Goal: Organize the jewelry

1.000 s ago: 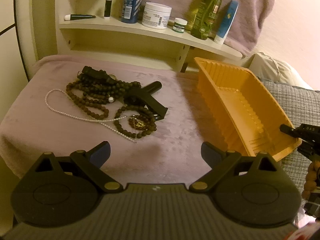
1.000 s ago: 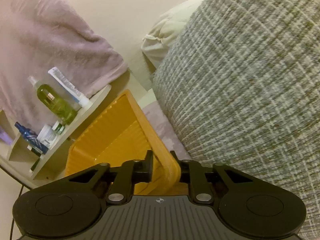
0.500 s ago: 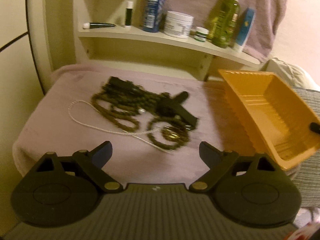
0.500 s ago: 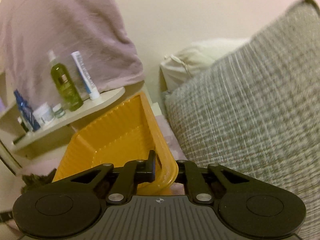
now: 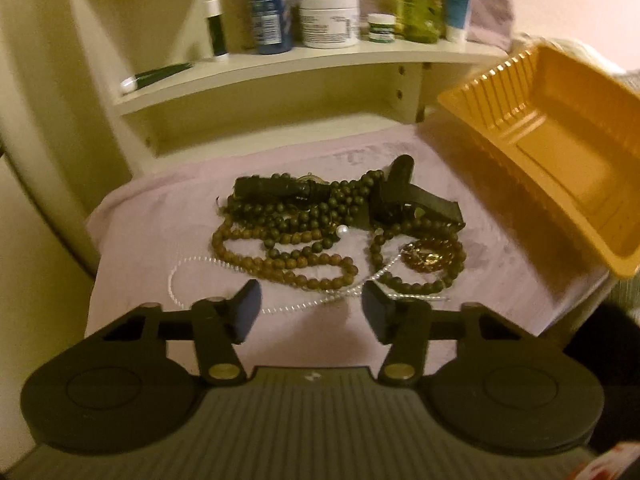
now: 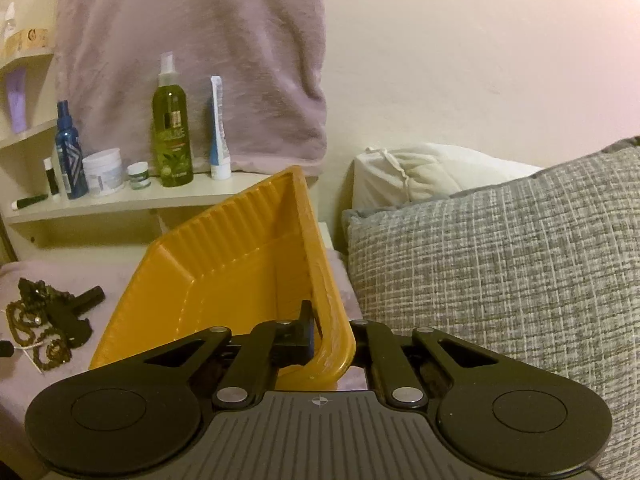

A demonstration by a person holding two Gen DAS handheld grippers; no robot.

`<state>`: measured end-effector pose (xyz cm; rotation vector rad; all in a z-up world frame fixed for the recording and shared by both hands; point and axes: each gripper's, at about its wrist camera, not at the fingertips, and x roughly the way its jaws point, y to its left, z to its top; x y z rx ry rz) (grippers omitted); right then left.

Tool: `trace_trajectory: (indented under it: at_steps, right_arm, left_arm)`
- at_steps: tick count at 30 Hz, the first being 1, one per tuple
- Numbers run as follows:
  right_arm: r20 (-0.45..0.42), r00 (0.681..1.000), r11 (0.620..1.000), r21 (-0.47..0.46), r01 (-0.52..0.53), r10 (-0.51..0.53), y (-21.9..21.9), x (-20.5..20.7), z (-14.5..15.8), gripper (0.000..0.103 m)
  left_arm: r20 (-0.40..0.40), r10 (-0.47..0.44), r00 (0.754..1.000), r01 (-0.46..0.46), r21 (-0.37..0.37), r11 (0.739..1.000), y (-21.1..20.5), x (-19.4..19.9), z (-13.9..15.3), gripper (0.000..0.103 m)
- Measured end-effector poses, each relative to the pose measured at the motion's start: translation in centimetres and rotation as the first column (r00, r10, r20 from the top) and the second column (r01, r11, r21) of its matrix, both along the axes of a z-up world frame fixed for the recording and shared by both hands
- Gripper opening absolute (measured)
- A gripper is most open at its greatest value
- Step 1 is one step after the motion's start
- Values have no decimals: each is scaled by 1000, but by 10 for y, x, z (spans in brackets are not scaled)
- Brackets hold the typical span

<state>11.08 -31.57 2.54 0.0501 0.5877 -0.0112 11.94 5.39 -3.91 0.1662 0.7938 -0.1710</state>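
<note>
R tool (image 6: 320, 344) was pinched tight on the near rim of the orange tray (image 6: 224, 264), holding it tilted w/ its far end raised, beside the grey cushion (image 6: 500, 264). L tool (image 5: 311, 310) hovered over the near edge of the jewelry pile (image 5: 336, 228), jaws closing w/ nothing yet between them. Bead strands and a thin pearl string (image 5: 188, 268) lay tangled mid-cloth on the mauve-covered worktop (image 5: 160, 220), left of the tray.

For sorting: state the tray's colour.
Orange tray, ribbed walls; clearest in the right wrist view.
</note>
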Motion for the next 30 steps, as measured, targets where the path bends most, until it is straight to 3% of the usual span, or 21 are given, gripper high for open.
trace_trajectory:
  at_steps: [4, 7, 13, 18, 21, 26, 30]
  right_arm:
    - [-9, 1000, 1000, -8, 0, 0, 4, 2, 2, 6]
    - [-13, 1000, 1000, -20, -5, 4, 6, 4, 3, 6]
    - [-22, 1000, 1000, -22, -5, 5, 6, 6, 3, 6]
    - [-31, 1000, 1000, -19, -4, 3, 5, 7, 1, 6]
    - [-34, 999, 1000, -21, -3, 2, 5, 7, 0, 6]
    - [-38, 999, 1000, -20, -6, 5, 4, 9, -1, 6]
    - [-38, 999, 1000, -17, -7, 7, 3, 9, -1, 6]
  left_arm:
    - [13, -147, 989, 145, 102, 984, -1, 9, -1, 34]
    - [5, -287, 958, 279, 213, 936, -2, 11, -2, 33]
    - [-67, -496, 866, 474, 427, 770, -2, 11, -13, 26]
    - [-143, -637, 758, 594, 554, 583, -6, 8, -25, 23]
    - [-185, -703, 687, 649, 593, 478, -6, 6, -29, 20]
    - [-280, -776, 566, 738, 591, 325, -4, 7, -30, 8]
    - [-319, -775, 546, 771, 553, 315, -7, 16, -27, 6]
